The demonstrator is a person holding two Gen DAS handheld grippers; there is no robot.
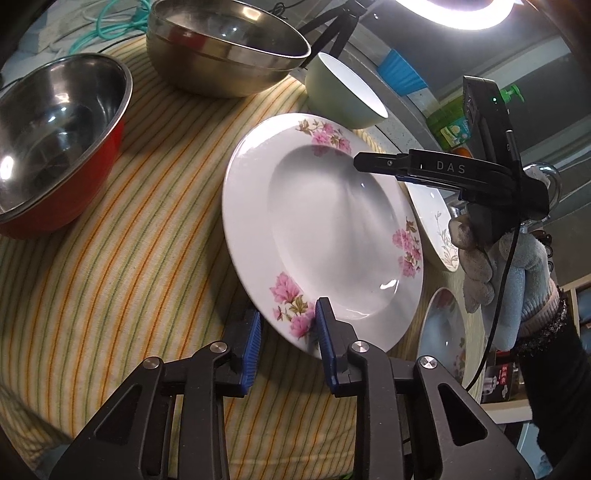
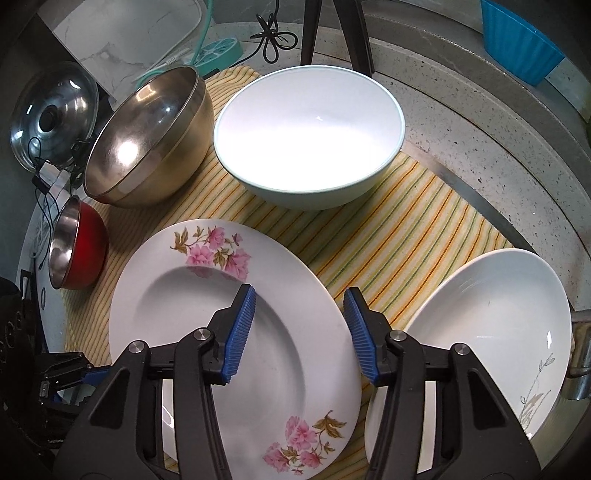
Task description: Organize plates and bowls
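Note:
A white plate with pink flowers (image 1: 332, 229) is tilted above the striped cloth (image 1: 110, 277); my left gripper (image 1: 286, 332) straddles its near rim with a blue pad on either side, not visibly clamped. It also shows in the right wrist view (image 2: 295, 369), under my open, empty right gripper (image 2: 299, 332), which hovers over its right half. My right gripper also shows from the side in the left wrist view (image 1: 373, 164). A white plate with grey leaf pattern (image 2: 491, 332) lies to the right. A pale green bowl (image 2: 310, 136), a steel bowl (image 2: 147, 140) and a red-sided steel bowl (image 2: 77, 247) stand behind.
A third flowered plate (image 1: 443, 332) lies low right in the left wrist view. A pot lid (image 2: 51, 118) leans at far left. Tripod legs (image 2: 332, 33), cables and a blue tub (image 2: 517, 40) stand on the speckled counter (image 2: 461, 110) behind.

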